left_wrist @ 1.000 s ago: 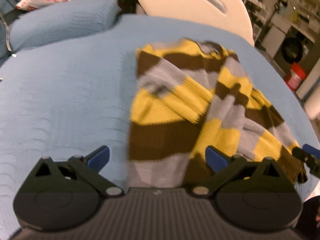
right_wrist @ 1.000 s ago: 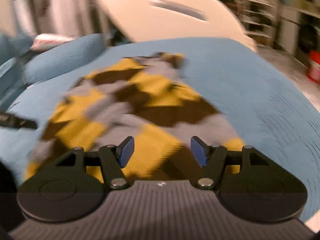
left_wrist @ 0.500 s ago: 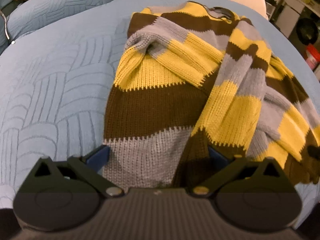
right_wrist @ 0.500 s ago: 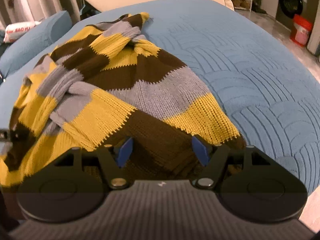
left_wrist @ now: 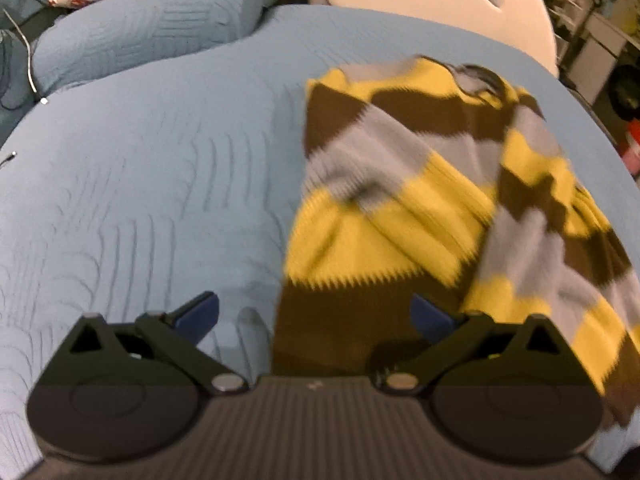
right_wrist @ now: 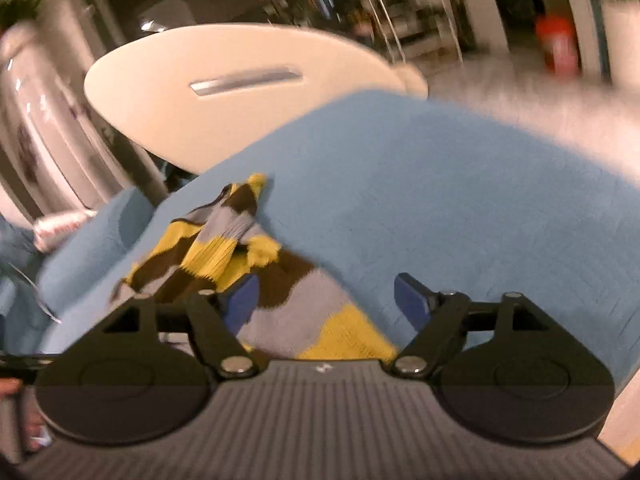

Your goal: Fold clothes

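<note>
Grippers, left point(left_wrist: 314, 318) and right point(right_wrist: 326, 300), both wide and empty, now farther back from striped sweater point(left_wrist: 420, 200).

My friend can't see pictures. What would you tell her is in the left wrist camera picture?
A yellow, brown and gray striped knit sweater lies rumpled on a blue quilted bedspread. The open left gripper is at its near brown edge. A blue pillow lies far left.

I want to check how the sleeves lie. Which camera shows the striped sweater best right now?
The left wrist view: most of the striped sweater spreads across the blue bedspread, with a sleeve crossing its front, though motion-blurred. The right wrist view catches only a bunched, foreshortened part of it, also blurred.
</note>
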A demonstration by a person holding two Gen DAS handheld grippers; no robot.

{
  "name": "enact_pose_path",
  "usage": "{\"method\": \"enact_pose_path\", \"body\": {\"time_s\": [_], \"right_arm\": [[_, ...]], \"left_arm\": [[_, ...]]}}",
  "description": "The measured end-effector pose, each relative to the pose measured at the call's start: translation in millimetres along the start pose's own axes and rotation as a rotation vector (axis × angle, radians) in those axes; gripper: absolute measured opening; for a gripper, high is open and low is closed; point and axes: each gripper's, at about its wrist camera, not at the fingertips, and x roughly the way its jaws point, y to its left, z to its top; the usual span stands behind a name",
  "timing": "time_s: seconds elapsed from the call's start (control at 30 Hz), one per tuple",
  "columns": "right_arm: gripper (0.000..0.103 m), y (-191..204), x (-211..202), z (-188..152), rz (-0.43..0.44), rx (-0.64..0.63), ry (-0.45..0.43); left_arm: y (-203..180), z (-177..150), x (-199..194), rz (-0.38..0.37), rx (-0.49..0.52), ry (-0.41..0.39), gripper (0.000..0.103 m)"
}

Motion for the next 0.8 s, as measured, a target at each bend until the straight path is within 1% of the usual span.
{"method": "enact_pose_path", "body": {"time_s": [0.07, 0.17, 0.23, 0.27, 0.33, 0.37, 0.43, 0.47, 0.57, 0.63, 0.67, 0.7, 0.73, 0.77, 0.8], "right_arm": [[0.078, 0.5, 9.0, 1.1, 0.010, -0.001, 0.030], [0.077, -2.0, 8.3, 1.5, 0.043, 0.018, 0.022], [0.077, -6.3, 7.2, 2.3, 0.049, 0.045, 0.018], [0.077, -9.0, 6.9, 2.7, 0.052, 0.064, 0.015], [0.078, -11.6, 9.3, 3.5, 0.054, 0.088, 0.013], [0.078, -9.5, 14.0, 3.9, 0.051, 0.085, 0.016], [0.078, -5.1, 19.7, 4.4, 0.051, 0.066, 0.026], [0.078, -3.7, 21.4, 4.3, 0.050, 0.059, 0.030], [0.078, -2.0, 25.6, 4.3, 0.044, 0.049, 0.048], [0.078, -2.6, 31.3, 7.7, 0.043, 0.060, 0.074], [0.079, -0.1, 35.9, 11.6, 0.042, 0.050, 0.080], [0.079, 4.2, 41.1, 15.7, 0.046, 0.023, 0.081], [0.079, 15.0, 53.3, 23.8, 0.056, -0.049, 0.080], [0.079, 32.3, 73.2, 37.3, 0.053, -0.139, 0.077], [0.079, 47.1, 89.5, 48.9, 0.039, -0.188, 0.072]], "left_arm": [[4.9, 12.4, 4.3, 0.010, -0.011, -0.019, 0.103], [11.9, 42.1, 18.9, 0.017, -0.019, -0.034, 0.103], [16.9, 73.3, 36.7, 0.006, 0.001, -0.034, 0.103], [18.7, 80.5, 41.3, 0.003, 0.001, -0.031, 0.103], [25.4, 115.7, 68.6, -0.011, -0.015, 0.012, 0.103], [26.2, 122.6, 75.8, -0.020, -0.022, 0.027, 0.103], [28.1, 152.5, 105.9, -0.070, -0.066, 0.098, 0.103], [28.1, 162.5, 116.3, -0.099, -0.091, 0.118, 0.102], [26.9, 176.8, 126.3, -0.188, -0.145, 0.137, 0.102], [21.6, 183.0, 133.3, -0.246, -0.130, 0.141, 0.101], [20.3, 183.1, 135.6, -0.248, -0.123, 0.149, 0.094], [17.5, 181.8, 138.7, -0.239, -0.096, 0.145, 0.093], [14.7, 180.5, 141.7, -0.231, -0.068, 0.141, 0.092], [13.9, 179.1, 141.3, -0.226, -0.058, 0.130, 0.085], [12.6, 178.3, 140.7, -0.200, -0.044, 0.113, 0.073]]}}
